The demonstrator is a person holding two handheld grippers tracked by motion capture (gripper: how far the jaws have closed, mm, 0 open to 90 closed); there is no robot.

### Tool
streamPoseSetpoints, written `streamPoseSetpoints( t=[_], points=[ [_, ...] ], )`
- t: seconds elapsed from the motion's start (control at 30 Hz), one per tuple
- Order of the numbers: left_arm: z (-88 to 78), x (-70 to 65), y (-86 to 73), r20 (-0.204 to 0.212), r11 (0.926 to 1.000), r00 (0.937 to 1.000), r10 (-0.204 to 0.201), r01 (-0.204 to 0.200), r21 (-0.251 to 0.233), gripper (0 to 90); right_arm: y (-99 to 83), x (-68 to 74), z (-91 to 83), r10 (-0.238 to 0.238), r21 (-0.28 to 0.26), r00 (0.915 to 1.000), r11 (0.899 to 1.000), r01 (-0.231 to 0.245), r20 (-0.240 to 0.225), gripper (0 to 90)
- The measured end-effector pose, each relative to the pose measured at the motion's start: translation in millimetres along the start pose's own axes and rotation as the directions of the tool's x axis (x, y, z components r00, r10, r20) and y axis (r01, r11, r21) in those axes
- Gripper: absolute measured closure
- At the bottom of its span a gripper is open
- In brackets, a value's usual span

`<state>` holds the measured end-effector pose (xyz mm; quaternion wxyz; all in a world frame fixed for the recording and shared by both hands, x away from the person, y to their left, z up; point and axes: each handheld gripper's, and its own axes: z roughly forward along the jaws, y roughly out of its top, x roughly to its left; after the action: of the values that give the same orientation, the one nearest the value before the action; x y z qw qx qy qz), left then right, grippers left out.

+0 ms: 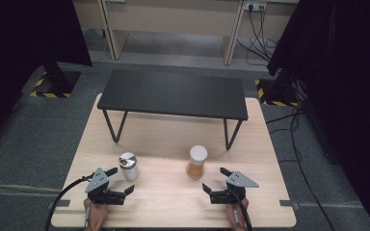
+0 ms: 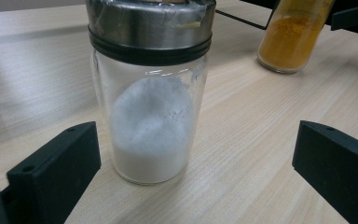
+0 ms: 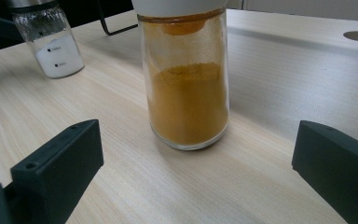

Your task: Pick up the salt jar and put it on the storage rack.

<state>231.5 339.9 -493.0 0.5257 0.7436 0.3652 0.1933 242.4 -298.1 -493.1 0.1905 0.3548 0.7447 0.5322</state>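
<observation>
Two glass jars were seen standing upright on the light wooden desk (image 1: 173, 202), in the lower middle of the high view and well apart from each other. The jar of white powder (image 1: 128, 166), capped with a metal lid, stood at lower left of centre; the jar of orange powder (image 1: 197, 162), capped in white, stood to its right. Above them in the frame a low black shelf (image 1: 172, 94) on thin legs was set on the desk.

The left gripper (image 1: 115, 182) was held just below the white jar, its fingers (image 2: 56, 168) spread wide with the jar framed between them and nothing gripped. The right gripper (image 1: 216, 179) was held likewise at lower right of the orange jar, its fingers (image 3: 58, 163) wide open and empty, no contact with the glass being visible.

Both jars were judged to be rigid, smooth and breakable, so a slippery surface and a hard fall were to be reckoned with. Each was only partly filled, so a moderate weight sitting low was expected, with loose powder that would shift if tilted. A hold on the straight glass wall at mid-height, below the lid, was judged best, with the fingers squared on opposite sides and the jar kept upright; the lids were thought a poor place to pinch, since they might turn or lift
</observation>
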Motion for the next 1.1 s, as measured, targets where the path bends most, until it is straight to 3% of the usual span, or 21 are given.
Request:
streamPoseSetpoints(
  t=[0.37,0.6,0.8,0.9,0.97,1.1],
  points=[
    [-0.1,0.8,-0.3,0.004,1.0,1.0,0.001,-0.001,-0.002,0.0,-3.0,-2.6,-1.5,0.015,-0.017,0.9999,1.0,-0.015,-0.006,1.7],
    [-1.1,2.5,-2.6,0.016,0.9998,0.9998,0.014,-0.014,-0.017,0.0,-1.4,-0.2,-0.7,-0.002,-0.008,1.0,1.0,0.002,-0.001,1.8],
    [-1.9,6.5,-5.4,0.026,0.9994,0.9997,0.0,0.001,-0.035,0.0,-0.8,1.6,-0.3,-0.012,-0.005,0.9999,1.0,0.012,0.005,2.0],
    [-0.4,5.4,-3.1,0.016,0.9996,0.9998,-0.011,0.011,-0.026,0.4,-0.7,2.3,-0.3,-0.017,-0.004,0.9998,1.0,0.017,0.007,2.0],
    [-1.7,3.3,0.3,0.009,0.9996,0.9999,0.007,-0.007,-0.026,1.0,-0.6,1.7,-0.2,-0.014,-0.004,0.9999,1.0,0.014,0.005,2.0],
    [-7.3,8.3,5.0,0.062,0.9983,0.9976,0.031,-0.028,-0.051,0.0,-0.7,0.7,-0.1,-0.014,-0.005,0.9999,1.0,0.014,0.0,2.0]
  ],
)
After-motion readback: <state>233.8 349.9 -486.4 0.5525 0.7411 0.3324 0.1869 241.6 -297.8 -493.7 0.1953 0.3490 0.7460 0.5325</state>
